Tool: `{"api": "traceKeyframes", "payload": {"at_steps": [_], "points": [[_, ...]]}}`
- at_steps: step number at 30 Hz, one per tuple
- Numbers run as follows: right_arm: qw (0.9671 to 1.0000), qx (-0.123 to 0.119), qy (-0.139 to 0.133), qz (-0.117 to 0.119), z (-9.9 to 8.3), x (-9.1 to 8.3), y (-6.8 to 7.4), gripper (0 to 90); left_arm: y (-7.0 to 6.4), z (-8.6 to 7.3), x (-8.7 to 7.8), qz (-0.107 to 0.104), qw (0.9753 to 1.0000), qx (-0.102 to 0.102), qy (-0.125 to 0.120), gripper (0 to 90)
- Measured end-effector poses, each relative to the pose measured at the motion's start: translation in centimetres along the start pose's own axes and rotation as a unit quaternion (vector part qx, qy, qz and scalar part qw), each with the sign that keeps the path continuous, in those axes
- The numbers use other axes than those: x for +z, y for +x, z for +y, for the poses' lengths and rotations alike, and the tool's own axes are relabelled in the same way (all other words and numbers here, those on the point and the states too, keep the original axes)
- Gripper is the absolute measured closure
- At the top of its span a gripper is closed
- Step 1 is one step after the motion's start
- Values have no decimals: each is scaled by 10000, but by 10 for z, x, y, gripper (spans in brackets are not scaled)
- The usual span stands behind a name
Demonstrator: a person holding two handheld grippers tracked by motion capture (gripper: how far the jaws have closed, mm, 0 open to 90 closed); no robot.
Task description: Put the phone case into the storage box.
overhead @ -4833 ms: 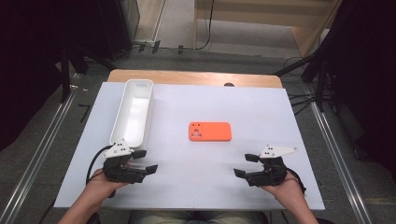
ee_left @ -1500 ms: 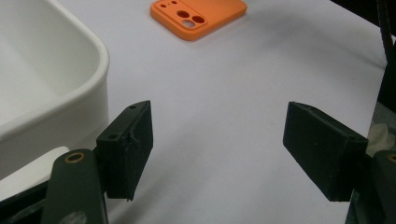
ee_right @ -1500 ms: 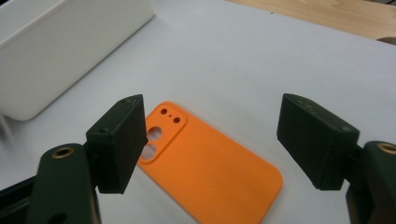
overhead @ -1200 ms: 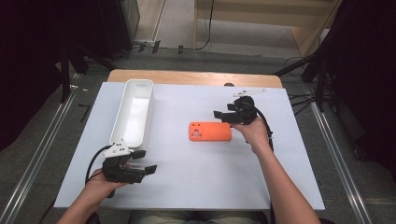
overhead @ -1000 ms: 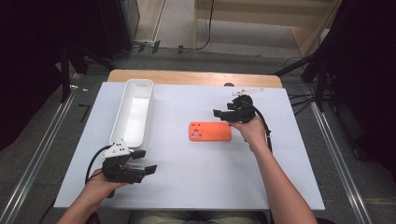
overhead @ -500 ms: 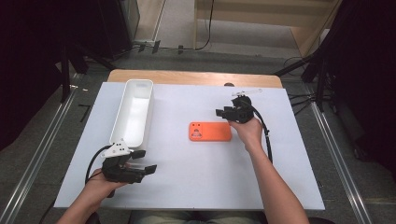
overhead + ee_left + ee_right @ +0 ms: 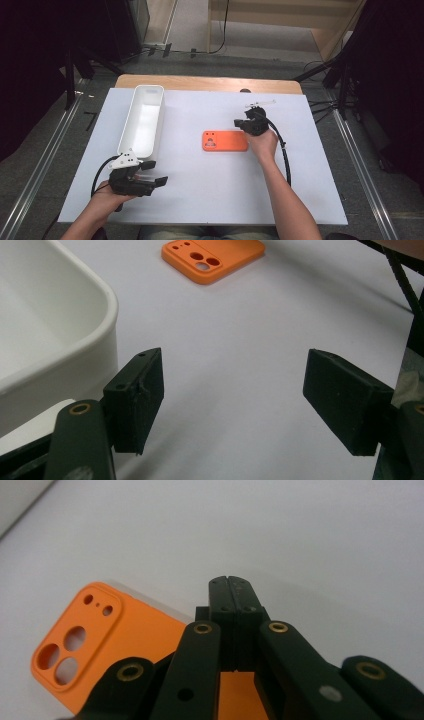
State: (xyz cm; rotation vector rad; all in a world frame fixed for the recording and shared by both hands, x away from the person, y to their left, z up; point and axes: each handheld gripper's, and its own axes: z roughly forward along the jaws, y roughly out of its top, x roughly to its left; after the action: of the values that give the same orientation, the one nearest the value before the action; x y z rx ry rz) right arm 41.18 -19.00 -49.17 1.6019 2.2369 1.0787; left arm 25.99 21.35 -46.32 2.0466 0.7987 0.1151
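Case (image 7: 225, 140) flat on desk (image 7: 210, 200), mid-sheet, camera holes up and toward bin (image 7: 141, 120); orange, thin, hard to pinch from above. Right tongs (image 7: 243, 123) at its far right corner, jaws pressed together with nothing between, tips just over the edge; in right gripper view (image 7: 231, 587) closed tips past the case's (image 7: 120, 645) rim, whether touching or just above cannot tell. Probably held shut like that to nudge or lever the edge rather than grasp, since a flat shell offers no grip until lifted. Left tongs (image 7: 150, 181) resting low at near-left of desk, jaws wide apart, just beside near end of bin (image 7: 55, 335), case (image 7: 212, 259) well ahead; likely parked there ready to receive or steady. Bin empty, long side running away from person, a fair guess as destination
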Motion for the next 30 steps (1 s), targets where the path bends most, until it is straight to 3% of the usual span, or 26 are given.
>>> {"api": "traceKeyframes", "payload": {"at_steps": [4,14,24,30], "points": [[9999,-4,110,-23,-3,4,0,883,0,0,0,1,10000,4,2,241],[9999,77,91,-69,-13,10,0,883,0,0,0,-1,10000,10,-9,241],[9998,-12,167,-83,-16,5,1,883,0,0,0,5,10000,3,-17,241],[9998,55,152,-77,-21,1,2,883,0,0,0,4,10000,-4,-8,241]]}}
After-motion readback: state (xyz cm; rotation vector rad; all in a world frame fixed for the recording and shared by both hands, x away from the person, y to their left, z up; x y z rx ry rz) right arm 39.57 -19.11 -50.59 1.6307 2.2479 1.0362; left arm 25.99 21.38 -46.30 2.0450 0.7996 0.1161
